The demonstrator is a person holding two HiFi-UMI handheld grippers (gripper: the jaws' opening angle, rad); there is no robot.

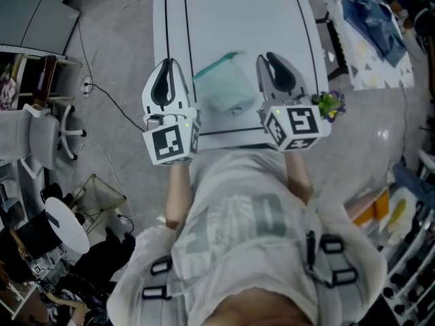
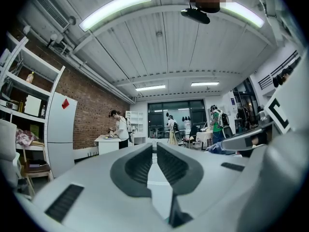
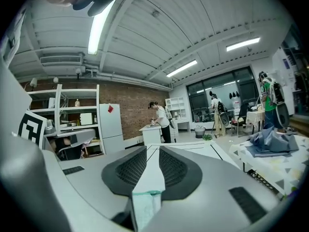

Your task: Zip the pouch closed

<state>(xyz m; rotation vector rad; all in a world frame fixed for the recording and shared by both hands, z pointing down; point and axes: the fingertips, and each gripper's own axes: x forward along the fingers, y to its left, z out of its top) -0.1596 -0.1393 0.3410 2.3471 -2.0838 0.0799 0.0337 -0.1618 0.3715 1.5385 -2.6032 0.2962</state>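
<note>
A teal see-through pouch (image 1: 228,87) lies on the white table (image 1: 238,12) near its front edge, between my two grippers. My left gripper (image 1: 166,64) hovers just left of it, pointing level, jaws shut with nothing in them (image 2: 154,146). My right gripper (image 1: 269,58) is just right of the pouch, and its jaws stand a little apart (image 3: 152,149) with bare table showing between the pads. In the right gripper view the pouch (image 3: 145,207) shows low in the gap at the jaws' base. I cannot tell whether it touches them.
Black lines (image 1: 185,53) run along the table. A small potted plant (image 1: 329,104) sits by my right gripper. A second table with blue cloth (image 1: 370,19) stands at the right, a white chair (image 1: 47,134) and cables at the left. A person (image 3: 158,121) stands at a far counter.
</note>
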